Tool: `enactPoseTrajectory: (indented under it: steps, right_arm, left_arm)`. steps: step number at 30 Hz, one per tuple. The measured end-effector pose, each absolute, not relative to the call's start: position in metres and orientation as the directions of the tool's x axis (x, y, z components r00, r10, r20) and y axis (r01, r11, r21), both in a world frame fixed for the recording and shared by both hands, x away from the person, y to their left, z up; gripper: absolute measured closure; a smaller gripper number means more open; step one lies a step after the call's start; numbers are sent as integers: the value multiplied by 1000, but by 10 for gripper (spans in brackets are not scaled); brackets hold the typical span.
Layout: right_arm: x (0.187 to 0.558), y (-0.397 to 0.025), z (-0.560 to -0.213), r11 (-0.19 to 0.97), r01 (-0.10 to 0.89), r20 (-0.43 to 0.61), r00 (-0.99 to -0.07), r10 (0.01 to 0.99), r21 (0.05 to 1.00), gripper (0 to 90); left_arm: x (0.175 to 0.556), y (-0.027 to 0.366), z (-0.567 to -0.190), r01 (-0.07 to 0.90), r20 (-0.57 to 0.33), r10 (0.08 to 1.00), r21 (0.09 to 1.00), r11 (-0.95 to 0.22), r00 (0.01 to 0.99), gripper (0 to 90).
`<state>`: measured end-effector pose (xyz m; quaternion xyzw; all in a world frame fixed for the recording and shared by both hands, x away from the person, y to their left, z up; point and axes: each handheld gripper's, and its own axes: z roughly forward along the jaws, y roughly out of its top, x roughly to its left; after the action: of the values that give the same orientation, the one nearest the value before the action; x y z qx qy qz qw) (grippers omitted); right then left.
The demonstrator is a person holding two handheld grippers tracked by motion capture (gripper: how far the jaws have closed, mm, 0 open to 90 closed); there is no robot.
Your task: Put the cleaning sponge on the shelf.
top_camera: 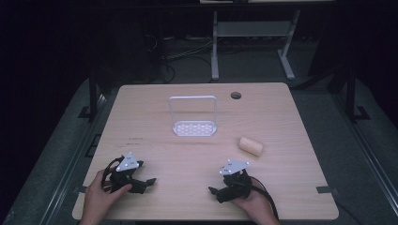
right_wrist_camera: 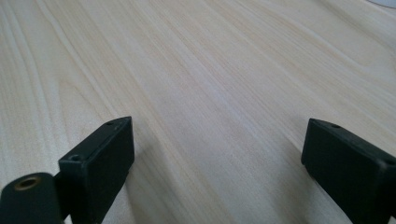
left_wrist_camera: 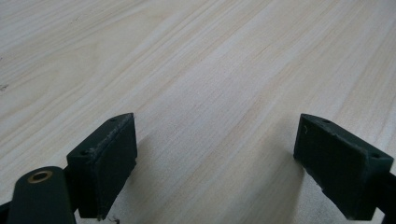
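Both the left hand-held gripper (top_camera: 149,181) and right hand-held gripper (top_camera: 212,190) rest spread apart on the worktop (top_camera: 155,150); a roll (top_camera: 251,146) lies near the right one, a white rack (top_camera: 194,128) well beyond.

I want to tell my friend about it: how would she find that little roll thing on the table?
Start at the light wooden table and look toward its right side. There, ahead of the right gripper and right of the white rack, lies the small tan cylinder on its side. It is the only round, cork-coloured thing there.
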<state>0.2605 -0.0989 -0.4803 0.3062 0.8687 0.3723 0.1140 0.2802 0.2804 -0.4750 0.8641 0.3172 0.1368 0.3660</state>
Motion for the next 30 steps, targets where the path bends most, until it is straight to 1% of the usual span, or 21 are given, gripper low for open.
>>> enactPoseTrajectory:
  steps: [11,15,30]
  right_arm:
    - [261,-100,-480,546,440,30,-797,603,713,93]
    - [261,-101,-478,547,451,44,-798,601,706,95]
    - [263,-120,-468,527,460,58,-789,611,715,98]
  left_arm:
    - [280,280,-475,449,4,650,719,-530,760,129]
    - [280,280,-475,450,4,651,719,-529,759,129]
    - [280,280,-475,450,4,651,720,-529,759,129]
